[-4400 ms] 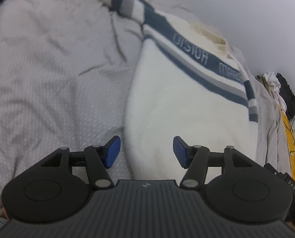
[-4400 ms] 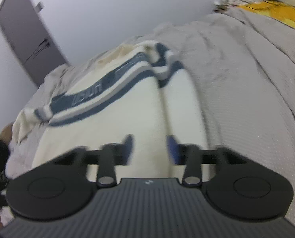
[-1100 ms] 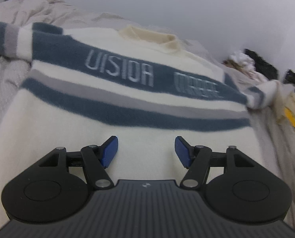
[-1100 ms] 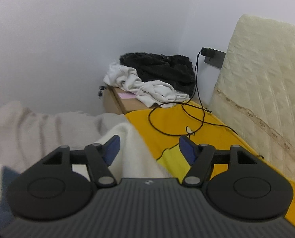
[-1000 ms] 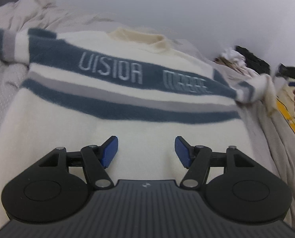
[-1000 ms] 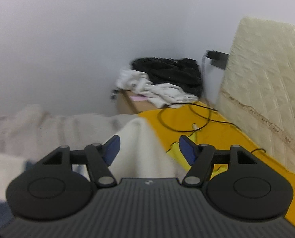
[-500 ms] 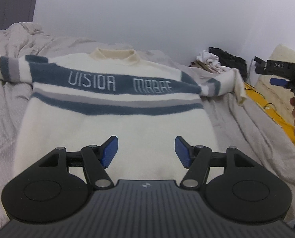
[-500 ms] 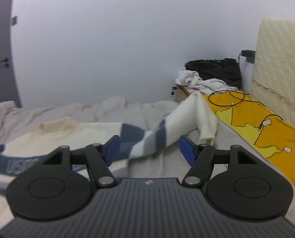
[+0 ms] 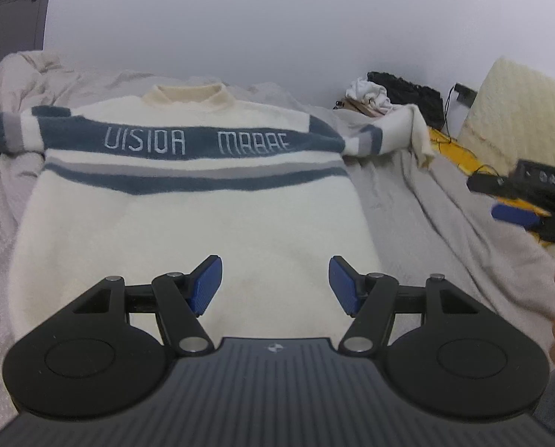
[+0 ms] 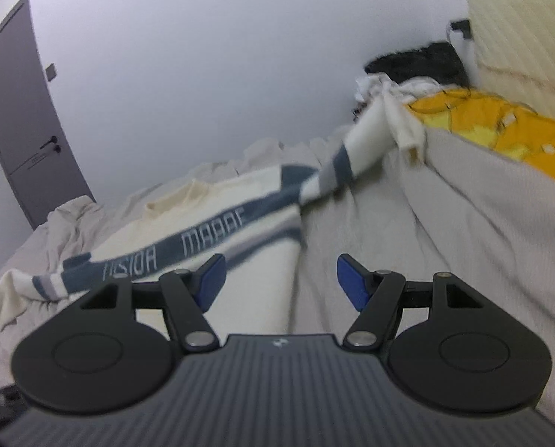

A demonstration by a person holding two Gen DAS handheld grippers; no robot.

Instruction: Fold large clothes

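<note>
On the bed (image 9: 407,201), the sweater (image 9: 188,223) lies flat beyond both wide, empty tongs (image 9: 275,285) (image 10: 281,279)

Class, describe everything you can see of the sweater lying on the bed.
The sweater is cream and fuzzy-looking, with a short collar, a blue chest band bearing pale lettering, and grey and blue stripes below. It lies flat, front up, on the grey bedspread, both sleeves spread sideways; one cuff droops at the bed's edge. Nothing grips it: both tongs hover open near its lower part.

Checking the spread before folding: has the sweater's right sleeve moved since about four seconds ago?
Yes. The sweater now lies flat, and its right sleeve, earlier folded over the body, stretches outward across the grey bedspread toward the clothes pile.
</note>
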